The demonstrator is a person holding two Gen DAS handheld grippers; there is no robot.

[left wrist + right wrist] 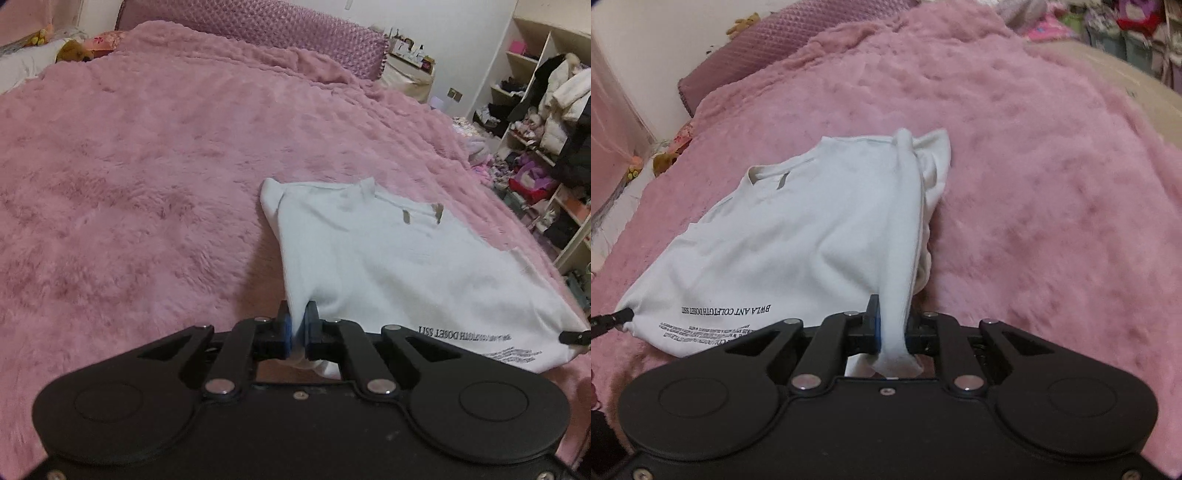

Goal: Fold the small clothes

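A white T-shirt (399, 258) with black printed text lies on the pink fluffy bed cover, its collar at the far end. My left gripper (298, 325) is shut on its near left corner, which is lifted off the cover. In the right wrist view the same T-shirt (798, 229) shows with its text upside down. My right gripper (892, 325) is shut on its near right corner, and the cloth rises taut from the jaws. Each gripper's tip shows at the edge of the other's view: the right tip (574, 336) and the left tip (613, 319).
The pink bed cover (147, 184) spreads wide to the left and beyond the shirt. A purple headboard cushion (295, 33) and soft toys (74, 51) are at the far end. Cluttered open shelves (535, 147) stand to the right of the bed.
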